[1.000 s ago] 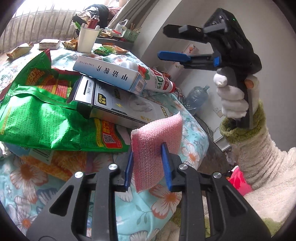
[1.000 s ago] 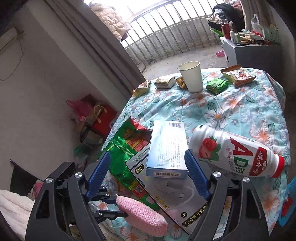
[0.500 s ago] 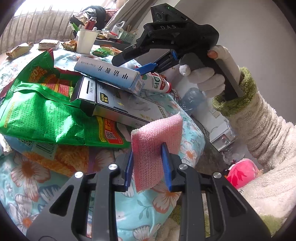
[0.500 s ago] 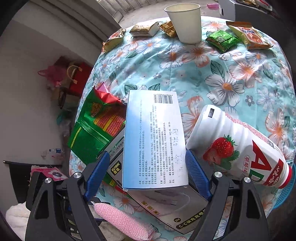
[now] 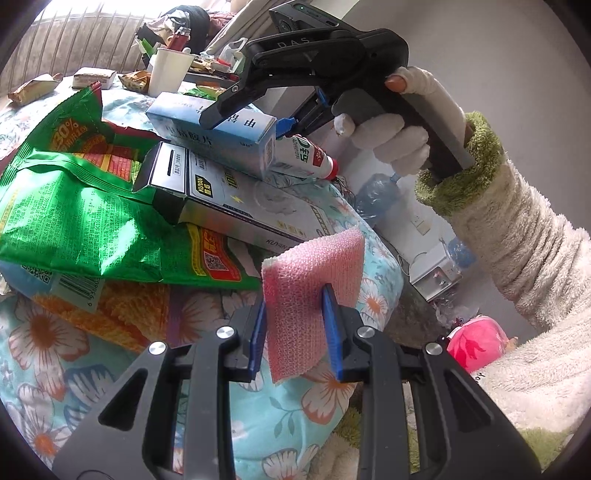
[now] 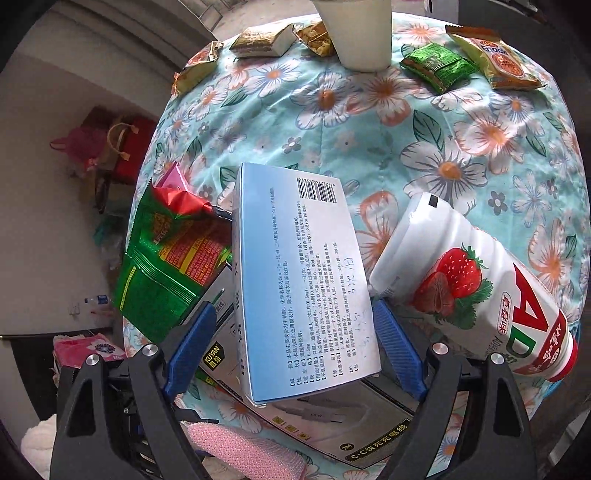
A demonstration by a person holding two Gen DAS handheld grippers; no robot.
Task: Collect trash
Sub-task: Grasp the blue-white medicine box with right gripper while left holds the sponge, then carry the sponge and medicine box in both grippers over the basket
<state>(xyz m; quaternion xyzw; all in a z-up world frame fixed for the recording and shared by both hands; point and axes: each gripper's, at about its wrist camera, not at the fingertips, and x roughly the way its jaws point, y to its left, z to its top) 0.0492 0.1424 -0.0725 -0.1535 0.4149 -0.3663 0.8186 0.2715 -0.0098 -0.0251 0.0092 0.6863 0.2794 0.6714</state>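
Note:
My left gripper [image 5: 295,332] is shut on a pink sponge [image 5: 310,273], held upright at the table's near edge. A light-blue medicine box [image 6: 299,280] lies on a grey cable box [image 6: 332,417], which rests on a green snack bag [image 6: 166,258]. My right gripper [image 6: 295,347] points steeply down over the blue box. Its jaws are opening, and the box sits between them with a gap at the left pad. A strawberry drink bottle [image 6: 469,288] lies just right of the box. From the left wrist, the right gripper [image 5: 255,122] straddles the blue box [image 5: 218,129].
A paper cup [image 6: 362,33] and several small snack wrappers [image 6: 436,66] sit at the far side of the floral tablecloth [image 6: 461,155]. Bags [image 6: 122,147] stand on the floor to the left. A plastic bottle [image 5: 376,195] and a pink bag [image 5: 476,343] lie on the floor.
The right gripper has come down and tilted steeply over the blue box, so its jaws now straddle it. The left gripper has kept still with the sponge.

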